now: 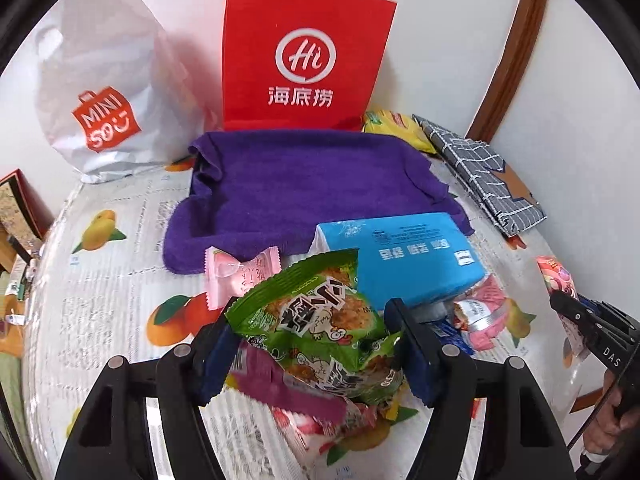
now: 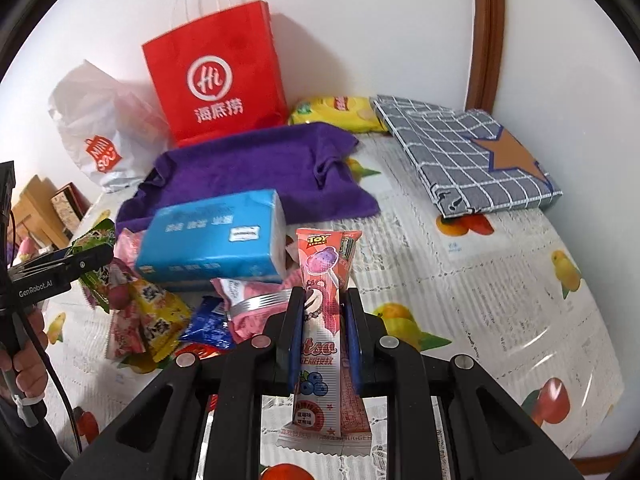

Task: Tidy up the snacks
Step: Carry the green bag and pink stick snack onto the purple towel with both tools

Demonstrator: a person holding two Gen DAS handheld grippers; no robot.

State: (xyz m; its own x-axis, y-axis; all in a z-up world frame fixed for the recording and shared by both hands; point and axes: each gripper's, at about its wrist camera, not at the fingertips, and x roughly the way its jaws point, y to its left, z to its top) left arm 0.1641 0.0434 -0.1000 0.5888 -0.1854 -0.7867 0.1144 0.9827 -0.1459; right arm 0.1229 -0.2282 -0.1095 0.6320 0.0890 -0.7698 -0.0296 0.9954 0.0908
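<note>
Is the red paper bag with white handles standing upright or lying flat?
Upright. The red paper bag with white handles stands against the white wall, handles pointing up, behind the purple towel.

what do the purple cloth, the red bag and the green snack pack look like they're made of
Purple cloth: soft, matte terry or microfibre, judging by its fuzzy nap and limp folds.
Red bag: stiff matte paper, with crisp edges and white cord handles.
Green snack pack: glossy plastic film, crinkled, with a serrated seal edge.
</note>
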